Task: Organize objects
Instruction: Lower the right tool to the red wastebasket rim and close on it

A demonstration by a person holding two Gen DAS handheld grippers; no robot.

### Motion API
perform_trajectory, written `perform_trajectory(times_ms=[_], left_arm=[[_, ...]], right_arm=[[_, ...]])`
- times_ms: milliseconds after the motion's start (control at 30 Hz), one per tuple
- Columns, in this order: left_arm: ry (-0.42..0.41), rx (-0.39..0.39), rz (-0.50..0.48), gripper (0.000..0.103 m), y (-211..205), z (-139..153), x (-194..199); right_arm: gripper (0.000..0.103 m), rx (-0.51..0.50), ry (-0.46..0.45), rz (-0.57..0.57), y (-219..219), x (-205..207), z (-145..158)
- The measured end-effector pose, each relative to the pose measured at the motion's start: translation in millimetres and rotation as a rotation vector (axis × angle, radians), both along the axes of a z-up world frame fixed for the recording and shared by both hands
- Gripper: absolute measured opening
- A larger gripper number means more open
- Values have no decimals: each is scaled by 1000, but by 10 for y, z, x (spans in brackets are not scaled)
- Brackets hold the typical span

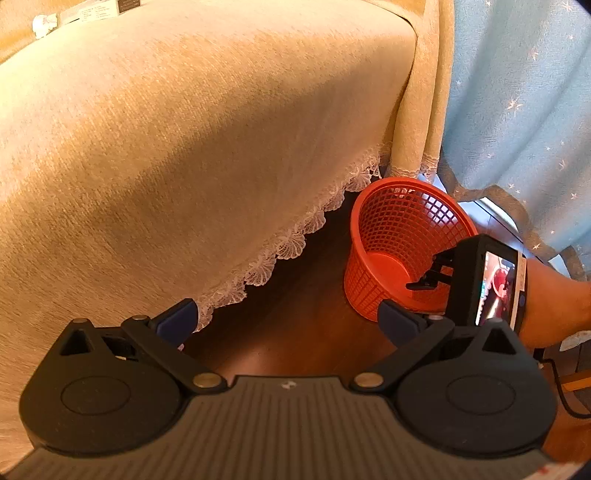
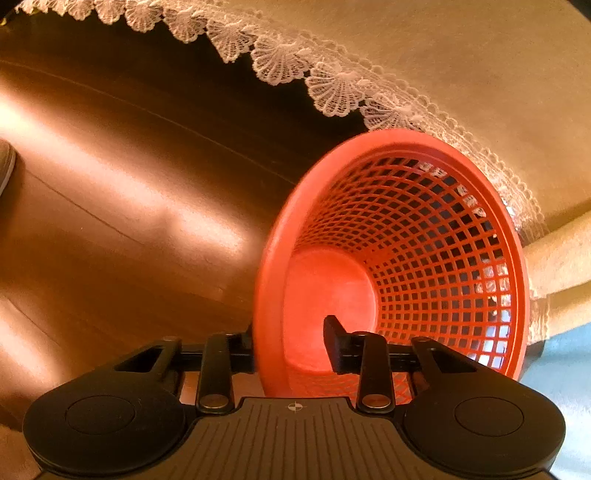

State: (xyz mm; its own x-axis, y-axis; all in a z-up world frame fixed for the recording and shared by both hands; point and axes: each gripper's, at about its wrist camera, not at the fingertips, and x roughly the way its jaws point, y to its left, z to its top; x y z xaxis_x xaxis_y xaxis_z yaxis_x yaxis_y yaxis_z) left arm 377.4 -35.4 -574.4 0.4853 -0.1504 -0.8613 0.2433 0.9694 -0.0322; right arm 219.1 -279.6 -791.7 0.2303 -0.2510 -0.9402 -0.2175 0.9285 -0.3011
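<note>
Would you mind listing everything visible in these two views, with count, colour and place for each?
basket: one, orange-red mesh, on the floor beside the cloth's hanging edge, nothing inside
tablecloth: one, cream with a white lace trim, draped over a table
floor: dark brown wood, under the basket
curtain: one, pale blue with small star marks, beyond the table corner
papers: a few, white, at the far edge of the table; too small to read
left gripper: one, black with blue fingertip pads, open, above the floor holding nothing
right gripper: one, black, its fingers astride the basket's rim, one outside, one inside
forearm: one, behind the right gripper
</note>
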Motion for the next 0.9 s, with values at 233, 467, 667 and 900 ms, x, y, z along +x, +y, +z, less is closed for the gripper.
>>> perform_trajectory(times_ms=[233, 467, 667, 900], left_arm=[[7, -15, 0, 101, -4, -26, 14], [-6, -46, 6, 101, 20, 57, 25], [-13, -91, 63, 101, 144, 478, 20], [-20, -93, 97, 101, 539, 1564, 58]], right_arm=[[8, 13, 37, 36, 58, 81, 10], [6, -6, 60, 34, 123, 174, 195], [4, -45, 72, -2, 239, 244, 862], [4, -90, 44, -38, 575, 341, 2321]])
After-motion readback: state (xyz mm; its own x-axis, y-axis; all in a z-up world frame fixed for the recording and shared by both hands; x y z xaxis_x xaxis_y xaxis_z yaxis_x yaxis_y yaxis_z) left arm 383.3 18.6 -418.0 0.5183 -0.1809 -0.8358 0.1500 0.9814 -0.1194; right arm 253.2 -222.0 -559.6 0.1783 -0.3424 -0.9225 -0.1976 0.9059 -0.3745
